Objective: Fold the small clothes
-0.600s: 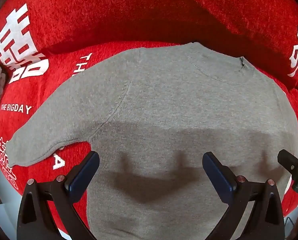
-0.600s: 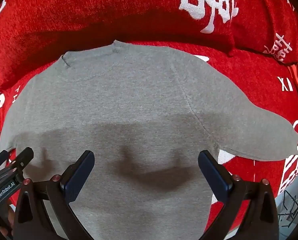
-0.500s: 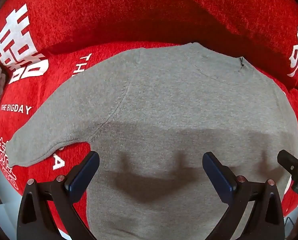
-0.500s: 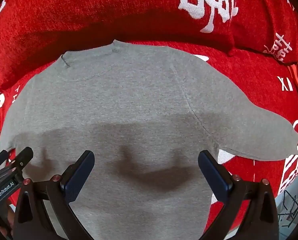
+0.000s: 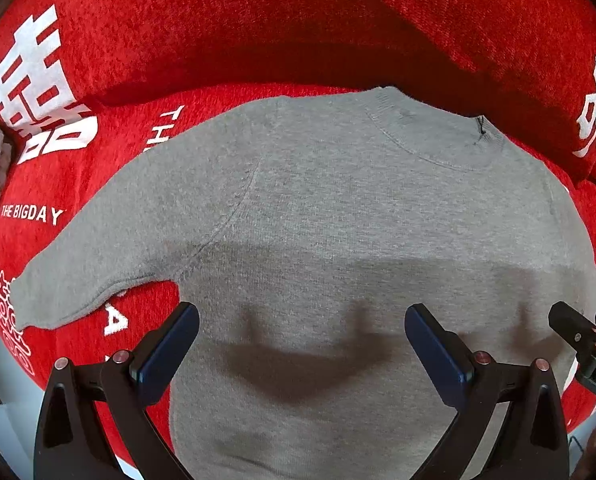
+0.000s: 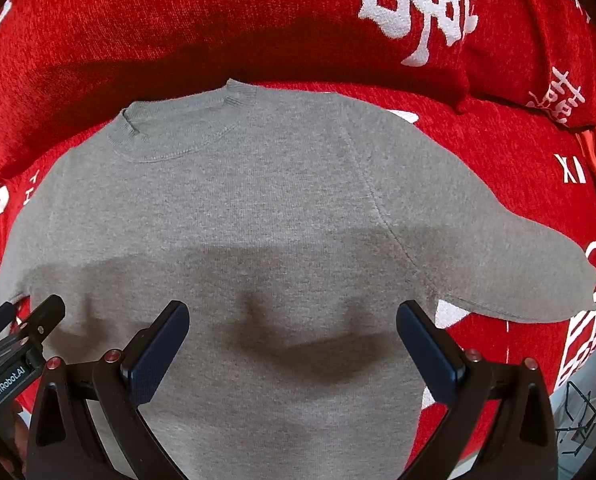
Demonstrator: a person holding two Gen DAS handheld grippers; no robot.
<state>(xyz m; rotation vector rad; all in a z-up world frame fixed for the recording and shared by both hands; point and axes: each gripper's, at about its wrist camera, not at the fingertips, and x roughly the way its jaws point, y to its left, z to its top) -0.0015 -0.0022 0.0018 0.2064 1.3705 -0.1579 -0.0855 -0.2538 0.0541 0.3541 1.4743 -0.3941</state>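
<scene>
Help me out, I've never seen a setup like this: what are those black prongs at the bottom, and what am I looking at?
The prongs are handheld tools, one in each of a person's hands. Each carries a fisheye camera looking forward along its two fingers, hence the bulging, curved view. One picture comes from the left gripper, the other from the right gripper. Both are open and hold nothing. Below them a grey sweater lies spread flat, sleeves out, on a red blanket printed with white lettering. Each camera catches the other tool at its edge.
</scene>
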